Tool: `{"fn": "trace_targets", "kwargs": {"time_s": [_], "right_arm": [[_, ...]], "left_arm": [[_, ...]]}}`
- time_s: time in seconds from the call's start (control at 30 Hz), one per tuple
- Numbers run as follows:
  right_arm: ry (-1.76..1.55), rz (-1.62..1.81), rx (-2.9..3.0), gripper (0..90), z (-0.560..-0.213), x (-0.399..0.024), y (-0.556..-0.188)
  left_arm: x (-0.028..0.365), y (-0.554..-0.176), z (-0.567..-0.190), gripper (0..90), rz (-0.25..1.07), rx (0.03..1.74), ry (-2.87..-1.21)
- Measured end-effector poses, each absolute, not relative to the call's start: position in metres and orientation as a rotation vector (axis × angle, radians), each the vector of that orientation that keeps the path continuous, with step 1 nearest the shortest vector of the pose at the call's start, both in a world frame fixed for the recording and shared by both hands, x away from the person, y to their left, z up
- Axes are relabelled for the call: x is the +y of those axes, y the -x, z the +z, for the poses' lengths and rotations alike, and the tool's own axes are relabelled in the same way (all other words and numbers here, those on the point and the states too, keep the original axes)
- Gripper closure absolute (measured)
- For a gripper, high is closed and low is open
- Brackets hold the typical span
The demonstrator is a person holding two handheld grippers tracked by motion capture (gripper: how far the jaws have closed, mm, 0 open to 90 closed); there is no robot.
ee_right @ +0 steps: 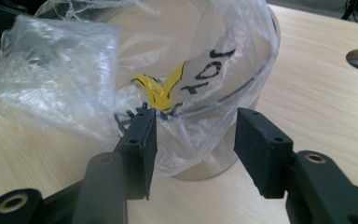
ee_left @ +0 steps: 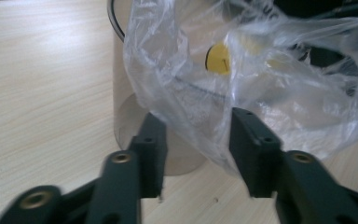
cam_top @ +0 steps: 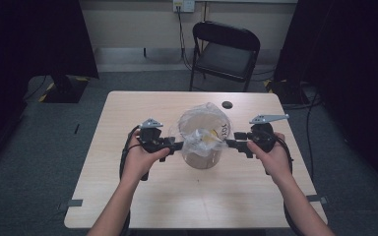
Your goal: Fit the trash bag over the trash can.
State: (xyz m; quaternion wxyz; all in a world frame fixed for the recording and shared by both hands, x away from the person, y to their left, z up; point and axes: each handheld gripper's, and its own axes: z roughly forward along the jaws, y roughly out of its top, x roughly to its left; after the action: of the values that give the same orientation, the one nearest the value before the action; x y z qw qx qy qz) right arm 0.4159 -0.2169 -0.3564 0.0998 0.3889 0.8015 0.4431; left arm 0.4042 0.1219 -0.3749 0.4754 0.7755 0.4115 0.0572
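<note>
Clear plastic bag (cam_top: 204, 129) lining a tan cylindrical bin (cam_top: 203, 158) at the table's (cam_top: 128, 196) centre; thin, limp and slippery film, probably best pinched at its loose overhanging edge. Left tongs (cam_top: 177, 145) and right tongs (cam_top: 231, 143) flank it, both spread open, film lying between their jaws, not yet clamped.
</note>
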Motion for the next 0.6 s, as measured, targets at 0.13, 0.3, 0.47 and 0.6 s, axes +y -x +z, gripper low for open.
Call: {"fn": "trace_targets", "kwargs": {"time_s": [0.13,0.3,0.47,0.6], "right_arm": [[-1.164,1.3,2.391,54.0,-0.364,-0.218,-0.416],[-1.158,1.275,2.436,73.6,-0.374,-0.219,-0.418],[-1.142,1.273,2.462,87.3,-0.381,-0.221,-0.422],[-1.163,1.269,2.462,90.0,-0.39,-0.223,-0.427]], "left_arm": [[0.118,-0.407,-0.383,77.6,0.099,1.005,-1.895],[0.116,-0.409,-0.389,89.3,0.089,1.004,-1.914],[0.114,-0.412,-0.395,90.0,0.143,1.007,-1.916],[0.113,-0.414,-0.4,90.0,0.184,0.997,-1.895]]}}
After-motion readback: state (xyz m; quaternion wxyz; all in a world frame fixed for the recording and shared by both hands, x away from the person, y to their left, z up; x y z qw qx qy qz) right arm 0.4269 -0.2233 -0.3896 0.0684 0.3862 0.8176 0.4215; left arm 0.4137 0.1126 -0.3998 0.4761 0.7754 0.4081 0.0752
